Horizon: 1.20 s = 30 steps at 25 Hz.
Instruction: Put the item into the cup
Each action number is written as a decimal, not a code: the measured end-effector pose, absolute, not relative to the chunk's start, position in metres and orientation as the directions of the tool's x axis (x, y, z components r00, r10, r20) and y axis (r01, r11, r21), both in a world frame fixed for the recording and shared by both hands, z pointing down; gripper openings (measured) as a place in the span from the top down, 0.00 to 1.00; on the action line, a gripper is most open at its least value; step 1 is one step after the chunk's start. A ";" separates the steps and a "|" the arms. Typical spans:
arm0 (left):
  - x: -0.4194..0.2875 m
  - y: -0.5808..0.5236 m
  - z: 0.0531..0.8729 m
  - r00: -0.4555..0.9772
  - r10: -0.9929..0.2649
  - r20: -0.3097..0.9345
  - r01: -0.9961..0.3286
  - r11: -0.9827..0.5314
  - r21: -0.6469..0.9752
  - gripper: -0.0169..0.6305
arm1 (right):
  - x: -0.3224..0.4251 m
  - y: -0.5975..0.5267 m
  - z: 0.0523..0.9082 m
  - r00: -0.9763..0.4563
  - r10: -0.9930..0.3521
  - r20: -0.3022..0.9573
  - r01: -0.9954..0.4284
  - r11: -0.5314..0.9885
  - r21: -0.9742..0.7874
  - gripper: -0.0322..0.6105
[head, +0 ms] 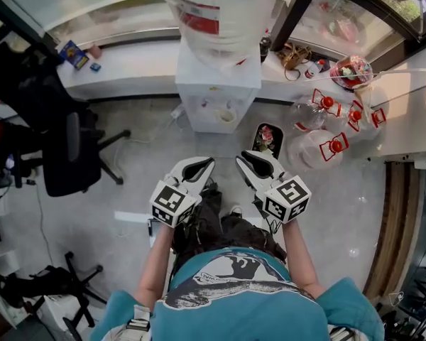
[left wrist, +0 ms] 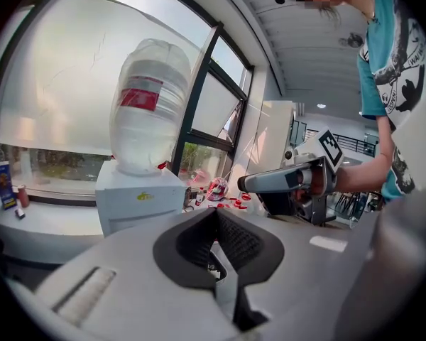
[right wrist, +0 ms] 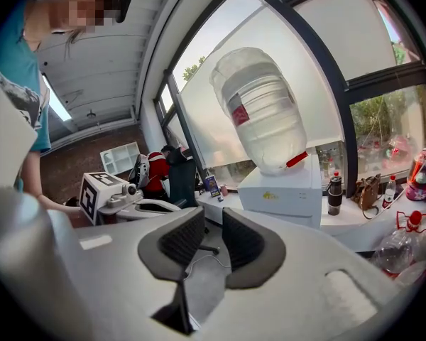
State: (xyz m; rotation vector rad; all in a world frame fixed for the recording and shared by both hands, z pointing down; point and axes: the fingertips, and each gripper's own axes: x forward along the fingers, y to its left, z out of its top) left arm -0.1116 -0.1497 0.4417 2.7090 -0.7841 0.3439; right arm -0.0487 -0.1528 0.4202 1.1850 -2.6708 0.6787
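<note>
Two tongs are held level in front of the person's waist, side by side and just apart, pointing at the dispenser [head: 216, 94]; this looks like a carrying or waiting pose rather than a reach, since nothing is within their range; the left tongs [left wrist: 215, 212] are clenched tip to tip with nothing between them; the right tongs [right wrist: 213, 217] are released, with only floor showing in the gap. Neither item nor cup can be made out in any view, so the task seems not yet begun, and the first need is probably to find both. As for containers: a big clear bottle [head: 220, 13] sits upside down on the dispenser, how full I cannot tell; a dark bin [head: 266, 139] stands on the floor just beside the dispenser, with something pink and green in it; clear jars [head: 319, 148] with red clasps cluster on the floor to the right and look empty; a round jar [head: 351, 69] with bright contents and a small basket [head: 292, 54] stand on the bench [head: 128, 77] under the window.
</note>
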 end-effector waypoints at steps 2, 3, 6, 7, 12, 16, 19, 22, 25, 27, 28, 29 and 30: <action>-0.105 -0.143 0.436 0.816 -0.491 0.303 -0.561 -0.801 0.211 0.95 | -0.041 -0.142 0.416 -0.684 -0.667 0.295 -0.727 0.593 -0.347 0.83; -0.101 -0.139 0.433 0.813 -0.498 0.301 -0.566 -0.797 0.211 0.95 | -0.038 -0.136 0.414 -0.687 -0.666 0.289 -0.724 0.595 -0.349 0.83; -0.092 -0.123 0.424 0.807 -0.514 0.292 -0.580 -0.785 0.220 0.95 | -0.028 -0.119 0.409 -0.694 -0.666 0.273 -0.716 0.600 -0.356 0.83; -0.088 -0.117 0.422 0.806 -0.518 0.287 -0.582 -0.782 0.223 0.95 | -0.026 -0.113 0.408 -0.696 -0.666 0.269 -0.714 0.602 -0.358 0.83; -0.070 -0.082 0.415 0.806 -0.521 0.280 -0.583 -0.780 0.227 0.95 | -0.013 -0.083 0.409 -0.706 -0.662 0.251 -0.702 0.610 -0.366 0.85; -0.062 -0.056 0.412 0.800 -0.528 0.285 -0.591 -0.777 0.219 0.95 | -0.008 -0.061 0.405 -0.720 -0.653 0.235 -0.688 0.629 -0.362 0.85; -0.054 -0.041 0.410 0.796 -0.534 0.285 -0.595 -0.778 0.204 0.95 | -0.004 -0.045 0.402 -0.728 -0.649 0.222 -0.681 0.645 -0.348 0.85; -0.046 -0.028 0.404 0.796 -0.538 0.278 -0.594 -0.783 0.184 0.95 | 0.001 -0.029 0.400 -0.735 -0.643 0.214 -0.673 0.657 -0.340 0.85; -0.040 -0.015 0.396 0.798 -0.544 0.262 -0.593 -0.786 0.175 0.95 | 0.001 -0.013 0.398 -0.739 -0.638 0.216 -0.670 0.666 -0.327 0.86; -0.037 -0.006 0.393 0.799 -0.544 0.255 -0.591 -0.788 0.171 0.95 | 0.002 -0.003 0.399 -0.740 -0.638 0.216 -0.670 0.668 -0.324 0.86; -0.035 -0.002 0.392 0.801 -0.543 0.253 -0.590 -0.790 0.170 0.95 | 0.002 0.002 0.399 -0.740 -0.637 0.216 -0.670 0.668 -0.323 0.87; -0.033 0.003 0.391 0.802 -0.543 0.251 -0.588 -0.791 0.169 0.95 | 0.003 0.006 0.400 -0.740 -0.637 0.216 -0.670 0.669 -0.323 0.87; -0.031 0.008 0.391 0.803 -0.542 0.250 -0.587 -0.792 0.170 0.95 | 0.004 0.010 0.401 -0.740 -0.637 0.215 -0.669 0.669 -0.323 0.88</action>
